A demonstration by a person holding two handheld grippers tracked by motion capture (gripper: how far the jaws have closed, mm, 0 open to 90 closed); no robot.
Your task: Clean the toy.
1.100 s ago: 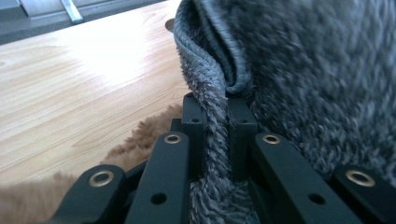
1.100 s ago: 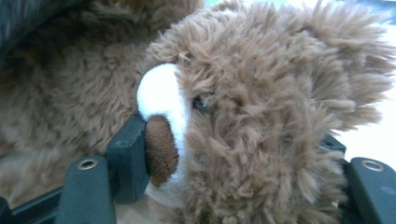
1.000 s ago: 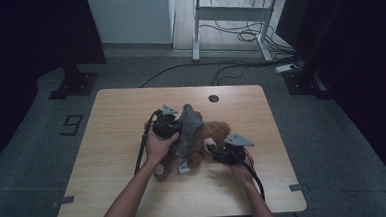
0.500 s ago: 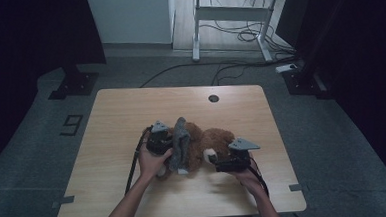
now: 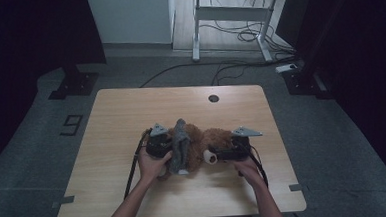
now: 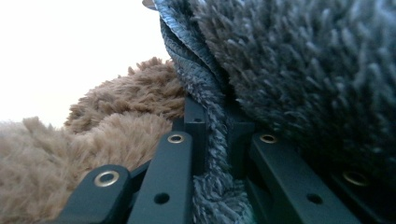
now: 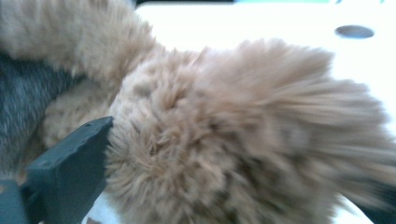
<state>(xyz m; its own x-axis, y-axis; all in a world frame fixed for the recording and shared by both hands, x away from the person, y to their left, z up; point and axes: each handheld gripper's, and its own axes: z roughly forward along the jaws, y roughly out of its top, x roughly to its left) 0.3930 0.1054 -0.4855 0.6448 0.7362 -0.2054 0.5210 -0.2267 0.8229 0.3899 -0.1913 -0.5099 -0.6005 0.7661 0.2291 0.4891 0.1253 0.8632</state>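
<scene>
A brown teddy bear [image 5: 205, 145] lies near the middle of the wooden bench [image 5: 131, 111], with a grey fuzzy cloth [image 5: 180, 146] draped over its left part. The left claw [image 5: 167, 149] is clenched on a fold of that grey cloth [image 6: 212, 140]; in the left gripper view the fold runs pinched between the two black jaws, brown fur [image 6: 93, 140] just beside it. The right claw [image 5: 212, 155] sits at the bear's head, its jaws spread wide around the fur [image 7: 224, 140], having just been opening; one jaw shows beside the head, not pressing it.
</scene>
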